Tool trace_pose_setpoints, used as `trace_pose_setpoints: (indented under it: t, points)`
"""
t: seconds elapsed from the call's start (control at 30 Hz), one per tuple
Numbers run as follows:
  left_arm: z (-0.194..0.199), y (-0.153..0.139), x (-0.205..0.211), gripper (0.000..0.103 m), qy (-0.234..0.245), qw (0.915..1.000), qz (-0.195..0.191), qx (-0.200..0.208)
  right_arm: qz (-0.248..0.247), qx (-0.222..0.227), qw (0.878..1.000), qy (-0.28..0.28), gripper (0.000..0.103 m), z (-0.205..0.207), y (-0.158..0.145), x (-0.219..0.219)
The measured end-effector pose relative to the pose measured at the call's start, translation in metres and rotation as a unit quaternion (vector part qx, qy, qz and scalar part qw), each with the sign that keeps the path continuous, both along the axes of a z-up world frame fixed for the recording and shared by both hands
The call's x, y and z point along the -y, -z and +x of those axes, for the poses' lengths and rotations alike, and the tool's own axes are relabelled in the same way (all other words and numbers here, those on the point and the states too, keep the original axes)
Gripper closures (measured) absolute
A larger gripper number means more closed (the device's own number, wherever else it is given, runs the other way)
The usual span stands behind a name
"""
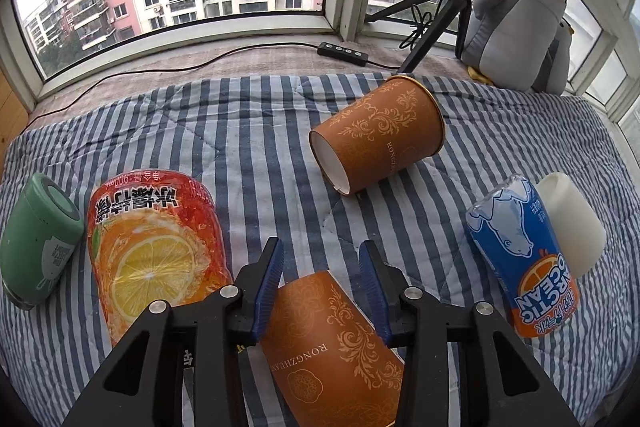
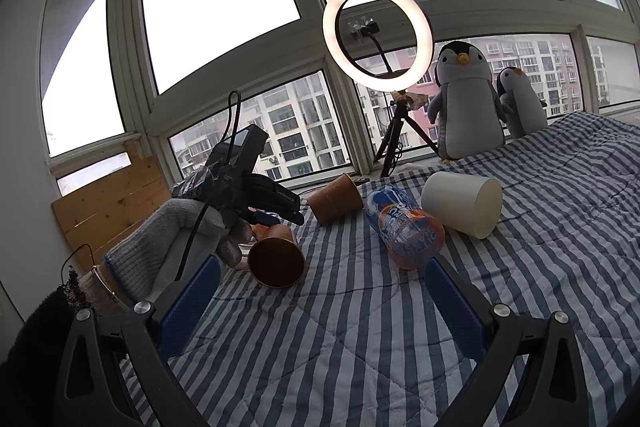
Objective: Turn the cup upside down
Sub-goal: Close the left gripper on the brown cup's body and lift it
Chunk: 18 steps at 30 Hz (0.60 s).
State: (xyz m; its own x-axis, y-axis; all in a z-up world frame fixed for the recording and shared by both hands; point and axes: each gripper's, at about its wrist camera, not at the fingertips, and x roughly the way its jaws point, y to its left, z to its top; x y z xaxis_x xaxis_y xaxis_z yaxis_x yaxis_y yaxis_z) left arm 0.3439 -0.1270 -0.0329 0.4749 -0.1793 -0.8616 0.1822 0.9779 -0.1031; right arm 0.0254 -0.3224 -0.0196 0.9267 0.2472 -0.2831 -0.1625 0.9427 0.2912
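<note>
My left gripper (image 1: 321, 259) is shut on a brown patterned paper cup (image 1: 336, 343), its blue pads pressing both sides of the cup, which lies tilted with its base toward the camera. In the right wrist view this cup (image 2: 276, 255) shows its dark open mouth, held low over the striped bedspread by the gloved left hand's gripper (image 2: 260, 217). A second brown paper cup (image 1: 380, 135) lies on its side further back; it also shows in the right wrist view (image 2: 334, 199). My right gripper (image 2: 320, 291) is open and empty above the bedspread.
An orange drink bottle (image 1: 156, 251) and a green cup (image 1: 38, 239) lie to the left. A blue-orange bottle (image 1: 524, 259) and a white cup (image 1: 572, 223) lie to the right. A ring light tripod (image 2: 394, 131) and plush penguins (image 2: 468, 99) stand by the window.
</note>
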Motion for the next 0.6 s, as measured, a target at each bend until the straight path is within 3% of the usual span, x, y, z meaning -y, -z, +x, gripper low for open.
trace_pose_setpoints:
  t: [0.6]
  points:
    - [-0.051,0.007,-0.006,0.06,0.019,0.9992,0.03,-0.02,0.004,-0.001,1.0,0.004,0.002,0.001,0.001,0.004]
